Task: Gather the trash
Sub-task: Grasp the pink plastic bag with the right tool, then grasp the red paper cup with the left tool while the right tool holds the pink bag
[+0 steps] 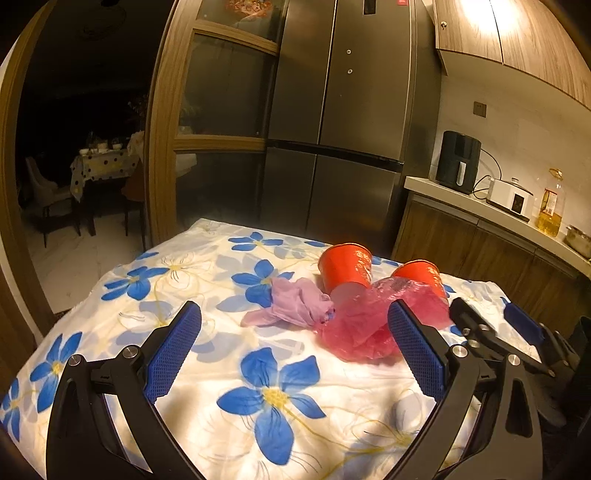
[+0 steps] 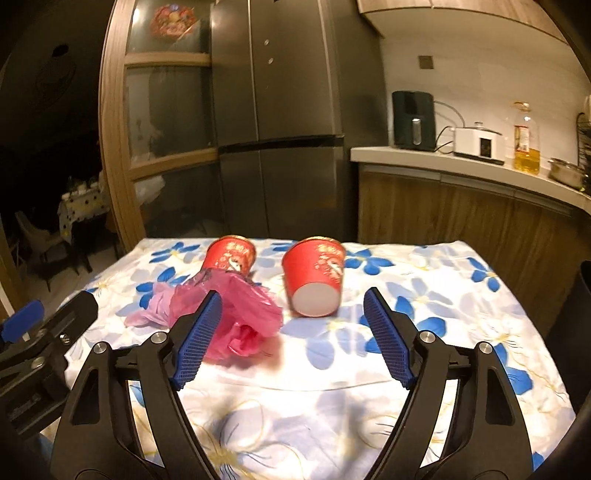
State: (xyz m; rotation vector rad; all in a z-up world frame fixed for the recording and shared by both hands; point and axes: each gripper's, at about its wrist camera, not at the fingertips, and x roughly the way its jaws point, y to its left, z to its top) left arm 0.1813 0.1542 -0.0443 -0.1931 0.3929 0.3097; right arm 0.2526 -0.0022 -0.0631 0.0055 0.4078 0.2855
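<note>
- Warm, dim light; glare on the upper cabinet (image 1: 476,22).
- Doorway room (image 1: 85,110) nearly black.
- Fisheye bends the edges; the cloth (image 2: 258,417) looks slightly blurred, perhaps from motion.

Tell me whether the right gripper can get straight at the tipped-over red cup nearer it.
Probably yes. The right gripper stands open, the red cup lies on its side straight ahead between the finger lines, and only bare tablecloth lies between. The pink bag sits off to the left.

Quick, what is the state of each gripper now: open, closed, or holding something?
Left gripper: open, holding nothing.
Right gripper: open, holding nothing.
</note>
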